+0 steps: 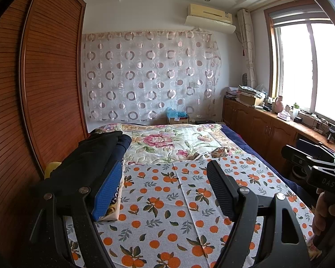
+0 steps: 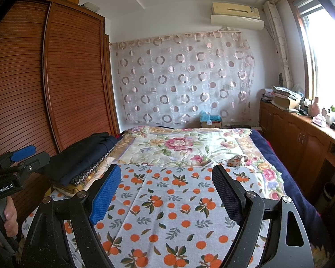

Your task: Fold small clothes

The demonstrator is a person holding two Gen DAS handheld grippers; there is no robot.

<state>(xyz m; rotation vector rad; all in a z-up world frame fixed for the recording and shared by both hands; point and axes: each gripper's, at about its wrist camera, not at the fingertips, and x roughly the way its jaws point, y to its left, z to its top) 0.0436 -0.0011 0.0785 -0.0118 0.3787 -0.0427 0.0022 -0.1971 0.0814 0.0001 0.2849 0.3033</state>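
Tongs idle, both pairs. My left tongs [image 1: 165, 189] and right tongs [image 2: 167, 192] hover over the bed with jaws standing wide apart, nothing between the pads.

Orange-print cloth [image 2: 167, 201] lies spread flat on the bed [image 2: 301, 178], directly ahead of both pairs; crease lines cross it. Folded stack [image 2: 84, 156] of dark garments sits at the left edge near the wardrobe [image 2: 67, 78]. A small patterned piece [image 1: 220, 151] lies beyond the cloth's far edge; possibly a small garment, too small in view to tell.

Judgement: between items, or at the start of a fold. If the orange-print cloth is the next piece, next move calls for lowering both tongs to two edge corners, closing on a single layer, then carrying that edge over evenly.
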